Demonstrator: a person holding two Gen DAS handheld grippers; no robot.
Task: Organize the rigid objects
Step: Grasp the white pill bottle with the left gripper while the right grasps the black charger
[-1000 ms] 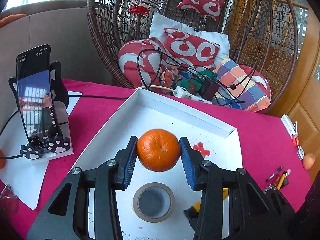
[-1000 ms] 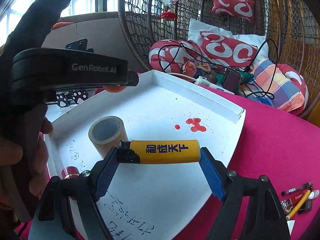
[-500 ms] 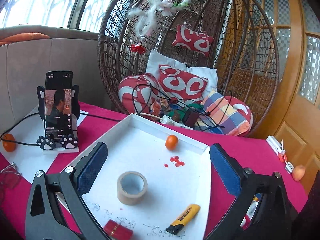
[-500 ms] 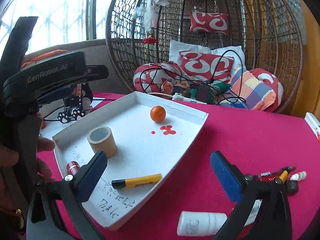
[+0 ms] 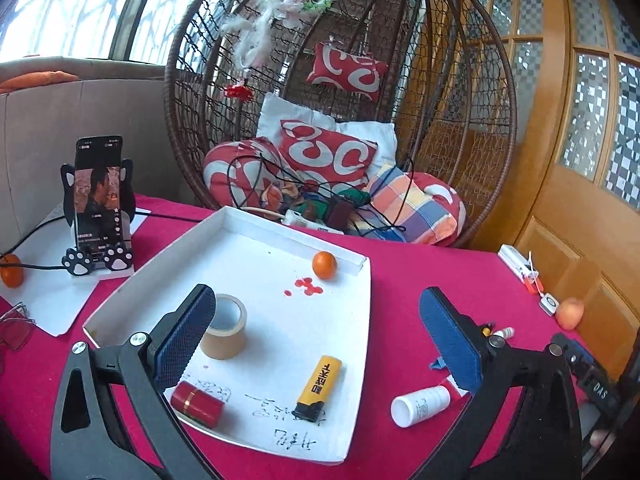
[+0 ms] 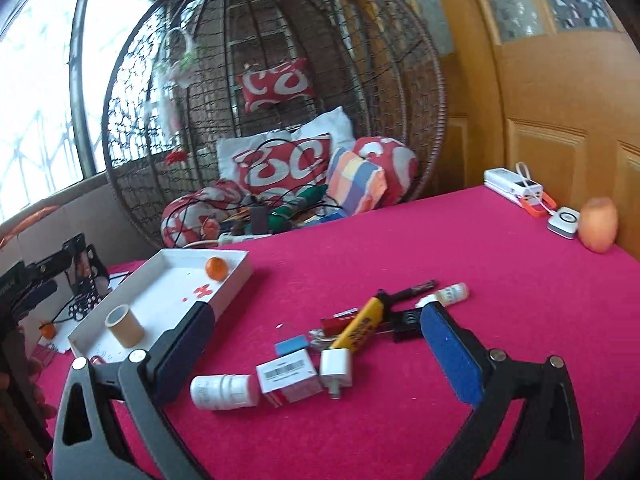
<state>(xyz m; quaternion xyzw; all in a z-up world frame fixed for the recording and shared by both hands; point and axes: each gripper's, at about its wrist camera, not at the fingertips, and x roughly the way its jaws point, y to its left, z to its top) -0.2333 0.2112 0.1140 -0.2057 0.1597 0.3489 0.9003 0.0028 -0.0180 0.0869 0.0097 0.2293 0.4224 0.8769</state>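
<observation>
Left cam, going L to R: small orange [image 5: 11, 275] sits far left on a sheet of paper, next to a phone [image 5: 98, 196] propped upright in a cat-paw stand. Then the white tray [image 5: 362, 320] on the pink counter [image 5: 416, 280]. Inside the tray: red tube [image 5: 197, 403] lying at the near left corner, tape roll [image 5: 224, 332] standing on its flat side a bit farther in, yellow lighter [image 5: 319, 387] lying near the front w/ its black end toward the cam, and another orange [image 5: 324, 265] at the far right corner, just beside the far wall. Some red spots on the tray floor near that orange. Left gripper [image 5: 316, 344] hangs over the near part of the tray, jaws spread wide, nothing in them. Right of the tray, a white bottle [image 5: 420, 405] lies on its side on the counter.

Right cam: tray is off to the left, and the right gripper [image 6: 316, 354] is over the pink cloth w/ jaws wide apart, holding nothing. Between the pads there's a pile on the counter: white bottle, a barcoded box [image 6: 289, 376], a white plug [image 6: 337, 369], a blue clip [image 6: 292, 347], and a 2nd yellow lighter [image 6: 360, 327] lying at an angle. Dark pen [image 6: 412, 290] and small vial [image 6: 451, 293] just past that. Far right: a peach [image 6: 598, 224] near the counter edge.
</observation>
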